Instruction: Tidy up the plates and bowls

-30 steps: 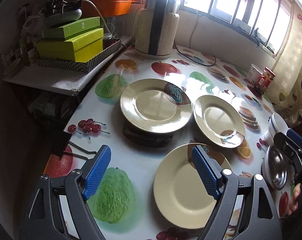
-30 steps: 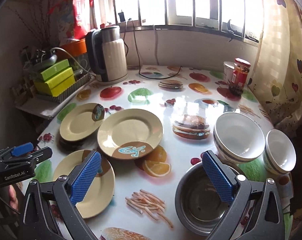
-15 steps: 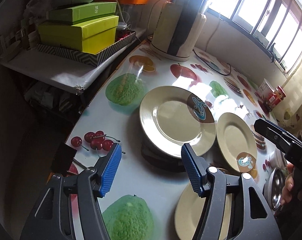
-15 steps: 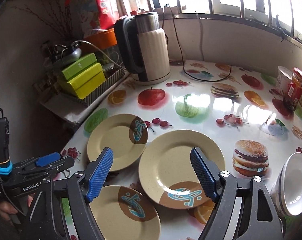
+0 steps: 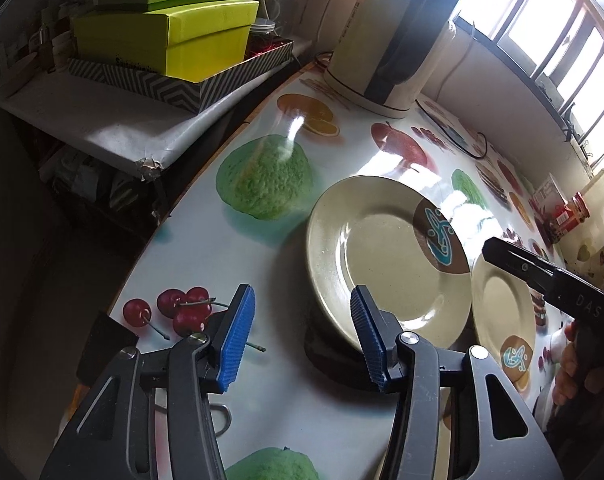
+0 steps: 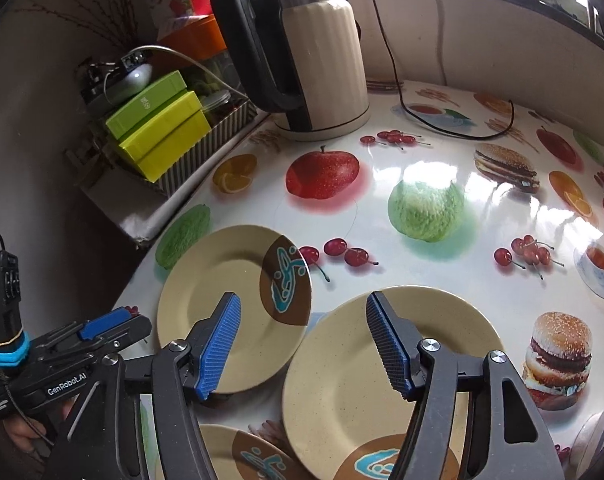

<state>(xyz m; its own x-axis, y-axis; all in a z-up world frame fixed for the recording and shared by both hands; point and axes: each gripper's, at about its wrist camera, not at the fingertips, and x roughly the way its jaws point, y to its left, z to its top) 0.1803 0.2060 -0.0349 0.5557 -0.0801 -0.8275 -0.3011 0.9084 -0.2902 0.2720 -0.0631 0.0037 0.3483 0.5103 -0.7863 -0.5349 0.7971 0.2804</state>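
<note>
Nothing is stacked yet: three plates lie singly on the table. Both claws are closing on air, the left claw near the raised plate at 1 o'clock, the right claw over the middle plate.

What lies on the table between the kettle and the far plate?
No objects: right wrist view shows only printed tablecloth between kettle and far plate.
</note>
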